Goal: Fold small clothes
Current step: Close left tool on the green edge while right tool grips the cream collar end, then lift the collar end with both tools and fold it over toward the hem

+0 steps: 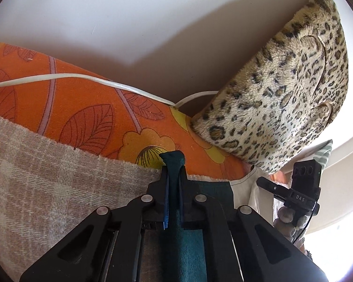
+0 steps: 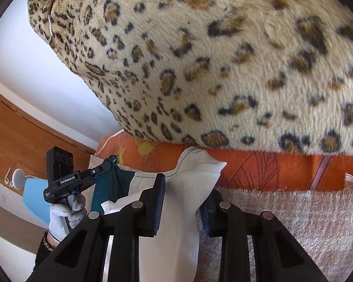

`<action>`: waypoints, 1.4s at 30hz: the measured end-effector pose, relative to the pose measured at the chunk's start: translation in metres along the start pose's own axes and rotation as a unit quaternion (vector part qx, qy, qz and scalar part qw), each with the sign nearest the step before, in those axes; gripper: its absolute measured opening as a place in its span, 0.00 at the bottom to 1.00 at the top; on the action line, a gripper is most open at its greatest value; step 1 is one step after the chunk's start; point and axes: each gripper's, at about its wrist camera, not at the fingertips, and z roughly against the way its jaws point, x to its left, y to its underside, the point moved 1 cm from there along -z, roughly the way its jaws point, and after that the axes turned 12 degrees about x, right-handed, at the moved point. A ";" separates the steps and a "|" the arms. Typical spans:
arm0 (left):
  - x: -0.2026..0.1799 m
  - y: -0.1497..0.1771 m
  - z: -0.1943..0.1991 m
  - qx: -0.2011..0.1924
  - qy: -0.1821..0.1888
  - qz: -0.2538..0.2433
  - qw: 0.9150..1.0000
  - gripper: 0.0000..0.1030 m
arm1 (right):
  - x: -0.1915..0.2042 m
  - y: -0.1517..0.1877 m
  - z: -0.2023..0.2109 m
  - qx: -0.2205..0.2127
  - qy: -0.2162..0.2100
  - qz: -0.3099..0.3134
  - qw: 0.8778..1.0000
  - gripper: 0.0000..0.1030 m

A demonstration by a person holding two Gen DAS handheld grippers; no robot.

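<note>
Left tongs (image 1: 172,164) pinch the teal corner of the small garment (image 2: 176,188) held above the checked blanket (image 1: 47,176); right tongs (image 2: 184,202) straddle its white part unclamped, risking slippage and a skewed fold

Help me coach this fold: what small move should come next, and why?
Probably close the right gripper fully on the white part of the garment. The left gripper already pinches the teal part, while white cloth sits between the right fingers without a visibly firm pinch.
</note>
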 end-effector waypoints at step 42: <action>-0.124 0.176 0.154 -0.060 0.030 -0.110 0.992 0.02 | 0.163 0.162 0.136 -0.043 0.064 0.149 0.986 0.01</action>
